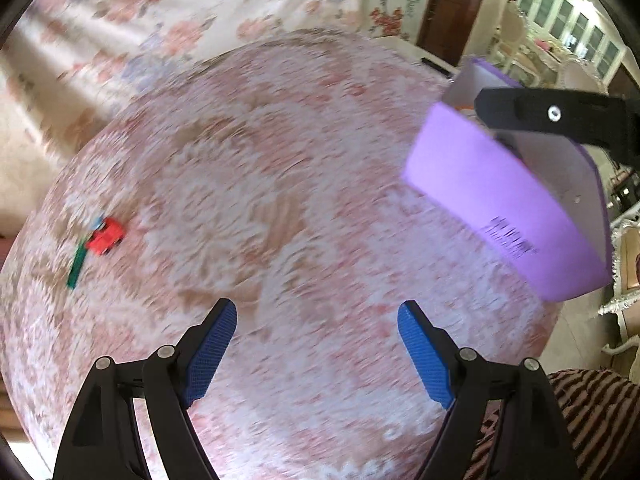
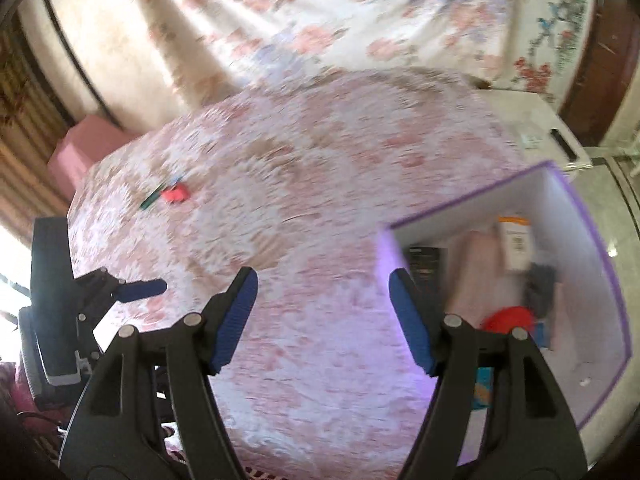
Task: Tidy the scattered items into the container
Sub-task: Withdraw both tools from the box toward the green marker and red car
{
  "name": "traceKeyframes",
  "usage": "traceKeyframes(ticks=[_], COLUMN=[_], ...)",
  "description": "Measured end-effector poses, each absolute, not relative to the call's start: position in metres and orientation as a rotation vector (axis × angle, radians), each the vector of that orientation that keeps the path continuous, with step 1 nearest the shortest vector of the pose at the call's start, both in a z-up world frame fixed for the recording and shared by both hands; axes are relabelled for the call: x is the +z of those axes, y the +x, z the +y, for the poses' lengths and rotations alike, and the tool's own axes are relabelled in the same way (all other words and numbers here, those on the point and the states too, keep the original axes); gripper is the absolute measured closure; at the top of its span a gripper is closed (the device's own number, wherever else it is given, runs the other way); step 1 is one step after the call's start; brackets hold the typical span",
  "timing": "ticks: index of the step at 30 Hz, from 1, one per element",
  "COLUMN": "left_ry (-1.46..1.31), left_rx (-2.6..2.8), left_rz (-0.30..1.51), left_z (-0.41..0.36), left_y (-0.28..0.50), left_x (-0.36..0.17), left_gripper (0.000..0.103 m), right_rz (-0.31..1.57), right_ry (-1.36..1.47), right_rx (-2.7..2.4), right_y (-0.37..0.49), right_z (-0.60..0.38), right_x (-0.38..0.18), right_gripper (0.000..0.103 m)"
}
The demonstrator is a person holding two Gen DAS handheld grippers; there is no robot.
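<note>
A purple box (image 1: 500, 196) stands at the right of a round table; its white inside (image 2: 568, 216) holds several items, among them a red round thing (image 2: 508, 318) and a white packet (image 2: 516, 246). A small red toy car (image 1: 105, 236) and a green stick (image 1: 77, 265) lie together at the table's left, also seen as the toy car (image 2: 176, 193) and the stick (image 2: 154, 197) in the right wrist view. My left gripper (image 1: 317, 346) is open and empty above the cloth. My right gripper (image 2: 323, 320) is open and empty by the box's near left corner. Both views are blurred.
The table wears a pink and white patterned cloth (image 1: 280, 200). Floral curtains (image 2: 320, 20) hang behind it. A pink seat (image 2: 86, 146) stands at the far left. A striped fabric (image 1: 596, 412) shows at the lower right, and white furniture (image 1: 624, 292) stands to the right.
</note>
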State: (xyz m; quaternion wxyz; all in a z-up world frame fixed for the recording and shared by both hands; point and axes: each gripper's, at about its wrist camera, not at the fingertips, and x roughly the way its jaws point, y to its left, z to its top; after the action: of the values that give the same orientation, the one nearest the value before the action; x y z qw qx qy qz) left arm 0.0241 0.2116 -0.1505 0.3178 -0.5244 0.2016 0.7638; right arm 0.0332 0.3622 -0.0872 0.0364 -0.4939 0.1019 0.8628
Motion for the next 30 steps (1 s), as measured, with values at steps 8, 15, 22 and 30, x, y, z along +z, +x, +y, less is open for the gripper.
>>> traceKeyframes(ticks=[8, 15, 22, 30], left_ry=[-1.521, -1.648, -1.756, -1.746], left_rx=[2.058, 2.149, 2.246, 2.308], left_rz=[0.495, 0.383, 0.266, 0.259], left_z=[0.145, 0.083, 0.022, -0.021], left_y=[-0.015, -0.065, -0.118, -0.176], left_x=[-0.177, -0.200, -0.223, -0.240], left_gripper=[0.019, 0.019, 0.019, 0.019], right_rz=[0.175, 0.042, -0.048, -0.124], right_ry=[-1.753, -1.921, -2.013, -2.079], right_rx=[2.693, 2.688, 2.682, 2.691], right_y=[-0.021, -0.068, -0.112, -0.159], right_z=[0.282, 0.230, 0.190, 0.148], right_x=[-0.128, -0.162, -0.183, -0.200], right_gripper=[0.031, 0.031, 0.031, 0.031])
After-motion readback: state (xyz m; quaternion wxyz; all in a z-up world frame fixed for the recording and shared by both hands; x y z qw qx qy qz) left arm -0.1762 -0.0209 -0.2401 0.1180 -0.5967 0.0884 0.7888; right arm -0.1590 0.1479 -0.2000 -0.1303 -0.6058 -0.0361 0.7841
